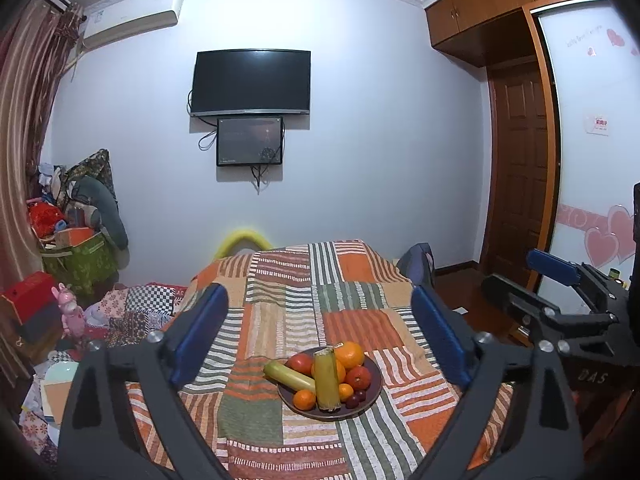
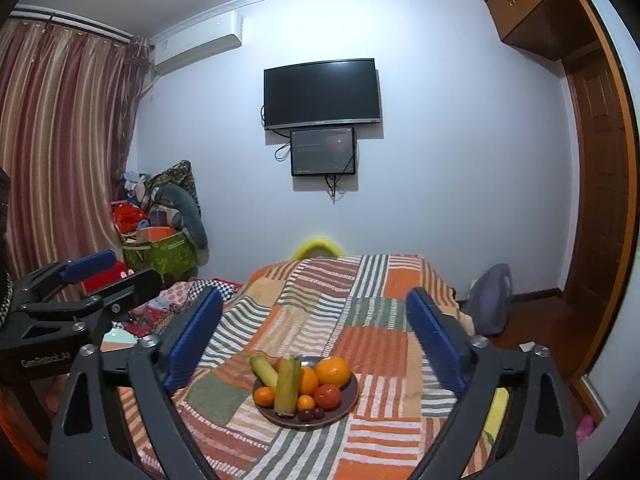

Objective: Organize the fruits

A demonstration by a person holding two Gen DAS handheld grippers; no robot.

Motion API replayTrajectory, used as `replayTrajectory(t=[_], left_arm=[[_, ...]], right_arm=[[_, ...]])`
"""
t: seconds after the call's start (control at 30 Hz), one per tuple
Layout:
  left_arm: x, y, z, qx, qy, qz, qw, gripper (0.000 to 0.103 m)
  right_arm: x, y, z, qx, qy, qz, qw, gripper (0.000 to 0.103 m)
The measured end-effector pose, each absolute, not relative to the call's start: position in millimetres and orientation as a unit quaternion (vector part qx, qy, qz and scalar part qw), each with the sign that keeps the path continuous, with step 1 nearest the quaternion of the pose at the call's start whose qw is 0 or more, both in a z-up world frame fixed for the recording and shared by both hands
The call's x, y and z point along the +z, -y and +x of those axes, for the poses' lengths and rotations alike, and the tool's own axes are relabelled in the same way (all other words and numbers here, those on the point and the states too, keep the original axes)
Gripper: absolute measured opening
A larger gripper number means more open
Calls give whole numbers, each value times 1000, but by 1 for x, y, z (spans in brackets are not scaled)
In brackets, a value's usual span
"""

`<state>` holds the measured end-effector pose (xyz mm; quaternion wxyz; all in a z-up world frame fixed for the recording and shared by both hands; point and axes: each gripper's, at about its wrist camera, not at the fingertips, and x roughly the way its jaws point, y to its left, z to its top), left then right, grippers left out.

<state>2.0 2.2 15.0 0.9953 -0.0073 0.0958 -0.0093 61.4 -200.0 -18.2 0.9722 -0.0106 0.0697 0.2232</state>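
Fingers on both grippers are spread wide and hold nothing: left gripper [image 1: 320,332] and right gripper [image 2: 316,336] hover side by side above the bed, each framing the plate [image 1: 374,394] in the gap between its blue pads [image 1: 202,330]. Plate sits ahead of and below the fingertips, clear of them, on the patchwork quilt [image 1: 280,280]. All fruit in view is already on it: big orange [image 1: 349,354] at the far side, two tomatoes [image 1: 301,363], small oranges [image 1: 305,399] near the front, dark grapes [image 1: 356,399] at the near rim on the right-finger side. Tall yellow-green piece [image 1: 327,380] stands upright mid-plate, propped by the fruit packed round it; a similar piece [image 1: 289,376] lies flat, sticking out over the rim toward the left fingers. No fruit visible loose on the quilt. My read: this fits either a finished pile with the grippers backed off, or a mixed pile waiting to be sorted out; the frames don't settle which. Symmetric stand-off with spread fingers looks like a neutral pose, keeping the plate centred in both cameras. Risk if anything gets touched: the upright piece looks tippy, and the soft quilt gives the plate little support.
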Motion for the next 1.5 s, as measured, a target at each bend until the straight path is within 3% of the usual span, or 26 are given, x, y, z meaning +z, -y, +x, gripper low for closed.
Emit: replayTrajectory(t=[0.27, 1.5], left_arm=[[15, -3, -3, -8, -96, -12, 995, 101], [13, 0, -1, -8, -95, -19, 995, 103]], right_arm=[[-22, 202, 57, 221, -72, -8, 972, 103], [-16, 207, 50, 213, -67, -2, 975, 103]])
